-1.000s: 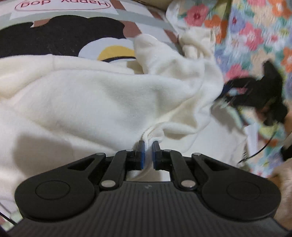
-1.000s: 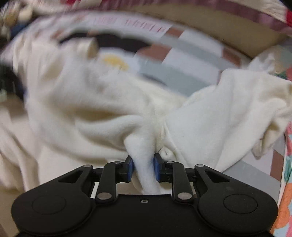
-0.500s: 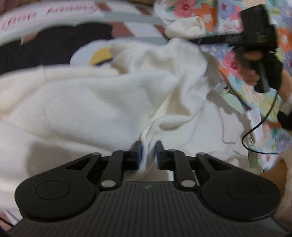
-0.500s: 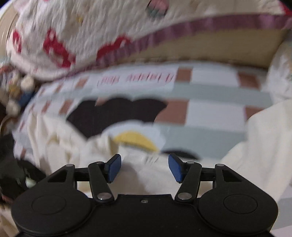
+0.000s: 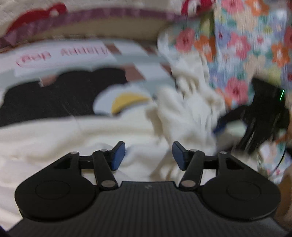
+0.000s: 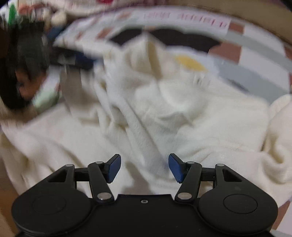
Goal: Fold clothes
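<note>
A cream fleece garment (image 5: 76, 138) (image 6: 173, 116) lies rumpled across a printed bed cover, with a bunched sleeve (image 5: 188, 102) toward the right in the left wrist view. My left gripper (image 5: 148, 155) is open just above the fleece, nothing between its blue pads. My right gripper (image 6: 144, 167) is also open over the garment, pads apart and empty. In the left wrist view the right gripper (image 5: 255, 116) appears as a blurred black shape at the right edge. Both views are motion-blurred.
The bed cover (image 5: 73, 87) shows a black cartoon dog with a yellow patch and pink lettering. A floral fabric (image 5: 246, 42) hangs at the right, a red-patterned blanket (image 5: 54, 16) lies behind. A blurred dark shape (image 6: 23, 60) fills the right wrist view's left side.
My left gripper has let go of the fleece fold and opened, pulling up and back. My right gripper, open since half a second ago, has swung back down over the garment.
</note>
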`<action>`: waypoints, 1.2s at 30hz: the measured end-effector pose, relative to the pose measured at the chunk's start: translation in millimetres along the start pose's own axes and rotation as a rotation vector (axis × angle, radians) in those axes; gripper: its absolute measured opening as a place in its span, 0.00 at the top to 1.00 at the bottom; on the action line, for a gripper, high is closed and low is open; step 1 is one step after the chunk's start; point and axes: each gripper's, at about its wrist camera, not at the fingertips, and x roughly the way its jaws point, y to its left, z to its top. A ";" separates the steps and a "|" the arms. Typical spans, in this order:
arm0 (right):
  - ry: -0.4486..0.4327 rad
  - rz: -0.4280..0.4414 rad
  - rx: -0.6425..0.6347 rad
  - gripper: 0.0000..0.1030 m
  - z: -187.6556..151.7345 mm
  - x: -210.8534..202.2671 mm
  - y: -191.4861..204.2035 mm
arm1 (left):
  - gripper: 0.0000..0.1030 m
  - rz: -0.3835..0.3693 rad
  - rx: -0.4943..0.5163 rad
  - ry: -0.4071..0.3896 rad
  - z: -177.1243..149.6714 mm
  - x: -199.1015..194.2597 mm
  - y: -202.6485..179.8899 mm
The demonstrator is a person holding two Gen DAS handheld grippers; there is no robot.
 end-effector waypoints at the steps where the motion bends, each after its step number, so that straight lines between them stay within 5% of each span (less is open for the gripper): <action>1: -0.048 -0.011 0.002 0.39 4.7 -10.7 -1.9 | 0.43 0.004 0.019 0.030 -4.1 3.5 -2.7; 5: -0.244 -0.140 0.111 0.38 21.1 -52.0 -29.6 | 0.42 0.011 0.058 0.081 -12.8 9.5 -7.3; 11: -0.116 -0.315 0.160 0.38 7.7 -31.0 -56.1 | 0.42 -0.040 -0.024 0.034 -8.1 4.5 3.6; 15: -0.128 -0.357 0.181 0.30 -4.0 -2.2 -59.0 | 0.46 -0.036 0.021 -0.014 -3.5 11.8 -2.7; 18: -0.200 -0.374 0.164 0.28 -7.2 5.1 -58.5 | 0.59 -0.015 0.088 0.000 -0.9 27.4 -12.8; 19: -0.230 -0.384 0.138 0.47 -6.3 4.3 -55.2 | 0.66 -0.004 0.091 0.012 -1.5 32.1 -14.6; 20: -0.252 -0.394 0.109 0.76 -3.7 0.2 -50.5 | 0.78 0.012 0.095 0.022 -2.6 35.6 -16.5; 22: -0.296 -0.416 0.052 0.84 2.2 -8.3 -41.4 | 0.86 0.043 0.108 0.034 -4.7 40.0 -21.3; 27: -0.446 -0.511 -0.090 0.88 48.4 -43.9 -30.2 | 0.89 0.205 0.171 -0.084 23.5 14.9 -29.3; 33: -0.595 -0.594 -0.244 0.89 146.0 -81.9 -44.1 | 0.89 0.470 0.061 -0.320 116.0 -14.0 25.7; 36: -0.716 -0.642 -0.181 0.84 206.2 -83.0 -71.2 | 0.81 0.601 0.005 -0.438 162.3 -28.5 53.2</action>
